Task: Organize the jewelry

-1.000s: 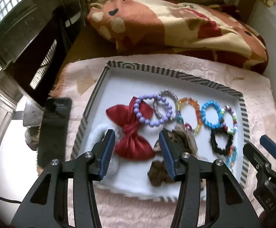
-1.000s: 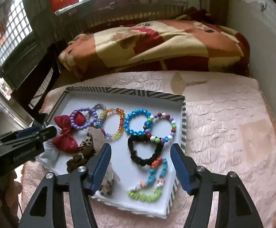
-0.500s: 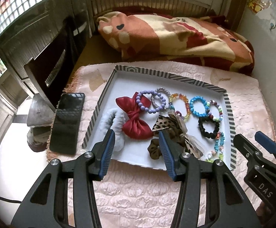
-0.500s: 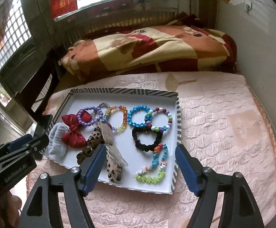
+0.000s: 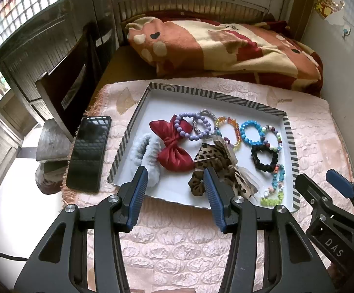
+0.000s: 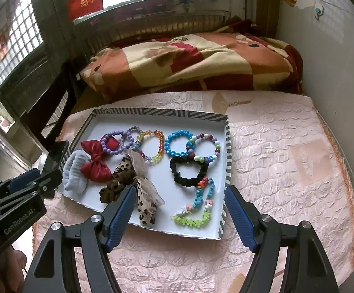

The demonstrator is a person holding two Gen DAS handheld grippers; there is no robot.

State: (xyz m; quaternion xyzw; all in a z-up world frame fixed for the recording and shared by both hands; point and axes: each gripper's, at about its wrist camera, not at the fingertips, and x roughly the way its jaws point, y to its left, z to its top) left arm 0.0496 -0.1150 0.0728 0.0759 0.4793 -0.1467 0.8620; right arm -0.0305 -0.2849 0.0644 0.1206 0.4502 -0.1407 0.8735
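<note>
Both the left gripper (image 5: 175, 183) and the right gripper (image 6: 178, 210) are hovering above the bed's near side with fingers spread apart and gripping nothing, while the jewelry is lying inside the striped tray (image 6: 227, 151) on the pink quilt (image 6: 286, 171). The beaded bracelets are sitting in an overlapping row at the far side, the black scrunchie (image 6: 189, 171) just nearer, and the leopard ribbon (image 6: 145, 205) is trailing toward the near edge. To do this well, I judge each gripper is better coming down over one loose piece at a time, such as the green and blue bead chain (image 6: 196, 210), pinching a single strand so neighbours touching it are not being dragged along.
</note>
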